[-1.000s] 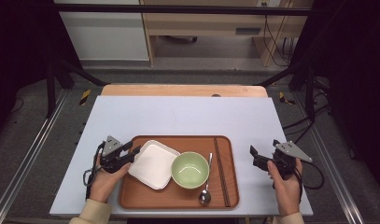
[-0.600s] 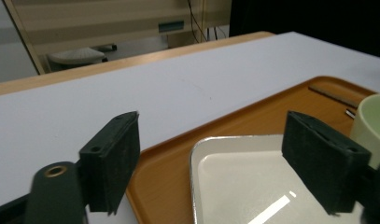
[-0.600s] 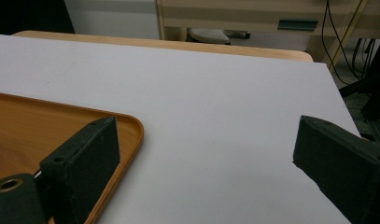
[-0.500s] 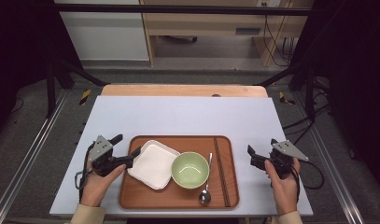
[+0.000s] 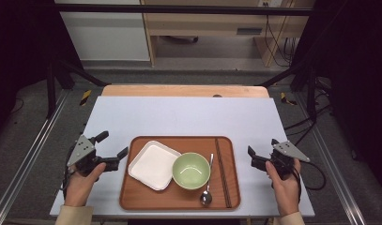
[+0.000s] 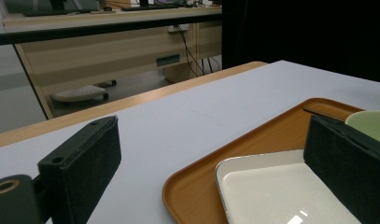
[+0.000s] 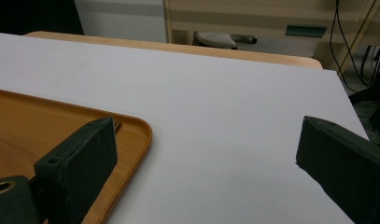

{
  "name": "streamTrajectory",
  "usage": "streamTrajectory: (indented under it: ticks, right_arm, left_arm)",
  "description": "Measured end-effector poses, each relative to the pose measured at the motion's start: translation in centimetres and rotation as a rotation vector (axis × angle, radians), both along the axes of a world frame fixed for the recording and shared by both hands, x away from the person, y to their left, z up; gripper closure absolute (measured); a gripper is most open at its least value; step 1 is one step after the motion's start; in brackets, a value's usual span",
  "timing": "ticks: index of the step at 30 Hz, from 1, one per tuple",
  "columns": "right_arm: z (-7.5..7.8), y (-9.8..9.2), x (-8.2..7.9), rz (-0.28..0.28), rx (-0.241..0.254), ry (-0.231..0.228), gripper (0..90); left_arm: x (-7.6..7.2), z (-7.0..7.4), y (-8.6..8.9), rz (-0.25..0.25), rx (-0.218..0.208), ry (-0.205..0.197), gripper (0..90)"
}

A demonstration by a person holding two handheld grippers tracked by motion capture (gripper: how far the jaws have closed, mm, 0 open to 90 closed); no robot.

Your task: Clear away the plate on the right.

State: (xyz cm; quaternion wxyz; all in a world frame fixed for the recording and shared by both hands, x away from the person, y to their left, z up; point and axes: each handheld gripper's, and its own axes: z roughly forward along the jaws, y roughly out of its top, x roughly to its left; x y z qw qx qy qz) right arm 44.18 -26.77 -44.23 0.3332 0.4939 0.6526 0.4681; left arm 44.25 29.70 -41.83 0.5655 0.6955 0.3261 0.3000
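My left tool has just been opening, nothing between its jaws; right tool gapes empty. Drifting back could nudge the white plate against the green bowl.

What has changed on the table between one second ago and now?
The left gripper let go of the white plate and drew back to the left, off the tray; its jaws have just been opening, with nothing between them. The plate, bowl, spoon, chopsticks and right gripper stayed where they were.
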Motion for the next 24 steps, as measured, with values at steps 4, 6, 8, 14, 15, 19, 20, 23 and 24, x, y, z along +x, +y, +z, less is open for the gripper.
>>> streamTrajectory:
  ticks: [4,6,8,14,15,19,20,23,24]
  right_arm:
    - [0.0,0.2,0.0,0.009,0.004,-0.005,5.3]
    - [0.0,0.2,0.0,0.015,0.003,-0.008,5.3]
    - [-0.1,0.2,0.0,0.020,0.001,-0.008,5.3]
    - [-0.2,0.5,0.0,0.033,-0.001,-0.005,5.5]
    - [-0.2,0.5,0.1,0.035,-0.011,-0.007,5.5]
    - [-0.4,0.8,0.2,0.045,-0.020,-0.001,5.2]
    - [-0.4,0.8,0.2,0.049,-0.024,0.000,5.1]
    - [-0.5,0.9,0.2,0.054,-0.033,0.007,5.1]
    - [-0.5,0.9,0.2,0.053,-0.034,0.005,5.1]
  left_arm:
    - [-0.1,0.0,0.8,-0.012,0.005,-0.007,3.7]
    - [-0.2,-0.1,1.0,-0.020,0.018,-0.011,3.7]
    - [-0.2,-0.2,1.2,-0.027,0.031,-0.013,3.7]
    - [-0.1,-0.7,2.0,-0.018,0.045,-0.001,3.7]
    - [-0.1,-0.8,2.1,-0.015,0.047,0.002,3.7]
    - [0.1,-1.3,2.4,-0.003,0.055,0.017,3.7]
    - [0.1,-1.4,2.4,-0.002,0.054,0.019,3.6]
    - [0.1,-1.6,2.5,0.000,0.050,0.022,3.6]
    - [0.2,-1.6,2.5,0.000,0.050,0.022,3.6]
